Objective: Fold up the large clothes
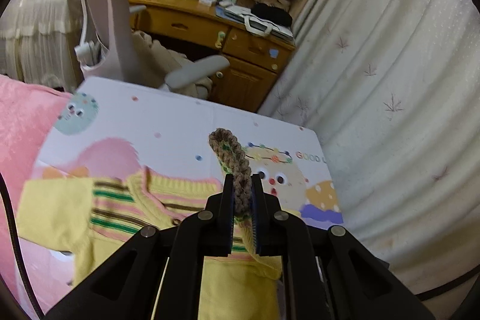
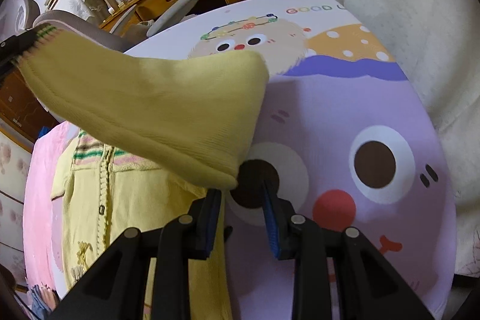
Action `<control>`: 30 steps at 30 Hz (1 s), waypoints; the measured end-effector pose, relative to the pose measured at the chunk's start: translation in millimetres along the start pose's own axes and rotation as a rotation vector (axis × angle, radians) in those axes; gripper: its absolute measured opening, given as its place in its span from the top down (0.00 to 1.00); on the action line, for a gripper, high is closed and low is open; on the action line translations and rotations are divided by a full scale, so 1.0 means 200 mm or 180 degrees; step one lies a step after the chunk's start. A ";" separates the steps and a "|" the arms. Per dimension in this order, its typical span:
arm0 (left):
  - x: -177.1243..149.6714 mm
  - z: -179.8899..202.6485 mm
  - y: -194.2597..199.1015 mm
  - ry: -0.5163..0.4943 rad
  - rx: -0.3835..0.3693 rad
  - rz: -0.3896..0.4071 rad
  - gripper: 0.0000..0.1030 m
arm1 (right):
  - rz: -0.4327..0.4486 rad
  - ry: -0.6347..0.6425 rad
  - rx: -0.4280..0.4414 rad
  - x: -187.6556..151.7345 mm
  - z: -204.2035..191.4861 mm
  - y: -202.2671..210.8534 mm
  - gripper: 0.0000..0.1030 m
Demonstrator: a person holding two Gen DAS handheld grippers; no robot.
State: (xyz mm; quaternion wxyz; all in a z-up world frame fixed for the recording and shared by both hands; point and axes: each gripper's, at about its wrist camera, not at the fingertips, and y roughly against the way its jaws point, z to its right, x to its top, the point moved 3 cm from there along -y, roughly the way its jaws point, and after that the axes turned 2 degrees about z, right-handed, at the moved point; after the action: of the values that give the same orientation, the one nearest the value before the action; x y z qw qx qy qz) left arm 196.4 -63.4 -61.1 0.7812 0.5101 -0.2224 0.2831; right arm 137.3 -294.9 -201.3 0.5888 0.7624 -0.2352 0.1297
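A yellow knit cardigan [image 1: 126, 209] with pink, green and brown stripes lies on a cartoon-printed mat [image 1: 180, 122]. My left gripper [image 1: 243, 179] is shut on the striped cuff [image 1: 237, 170] of one sleeve, which sticks up between the jaws. In the right wrist view that sleeve [image 2: 156, 110] is lifted and stretched across to the left gripper [image 2: 15, 50] at the far left. The cardigan's buttoned body [image 2: 99, 200] lies flat below. My right gripper [image 2: 243, 191] is open and empty, just right of the sleeve's lower fold, over the mat [image 2: 375, 98].
A pink blanket [image 1: 21, 146] lies left of the mat. A grey office chair [image 1: 105, 20] and a wooden desk [image 1: 240, 50] stand beyond the mat's far edge. A pale curtain [image 1: 390, 80] hangs along the right side.
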 end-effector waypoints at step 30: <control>-0.25 -0.42 -0.05 0.0021 0.0545 -0.0162 0.93 | 0.0171 0.0517 -0.0417 -0.04 -0.15 0.00 0.87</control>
State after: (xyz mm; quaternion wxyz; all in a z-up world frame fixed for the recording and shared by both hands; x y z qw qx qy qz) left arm 170.5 0.5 -131.6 0.7424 0.5796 -0.1817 0.2827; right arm 133.1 -264.4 -196.2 0.6509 0.7026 -0.2150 0.1911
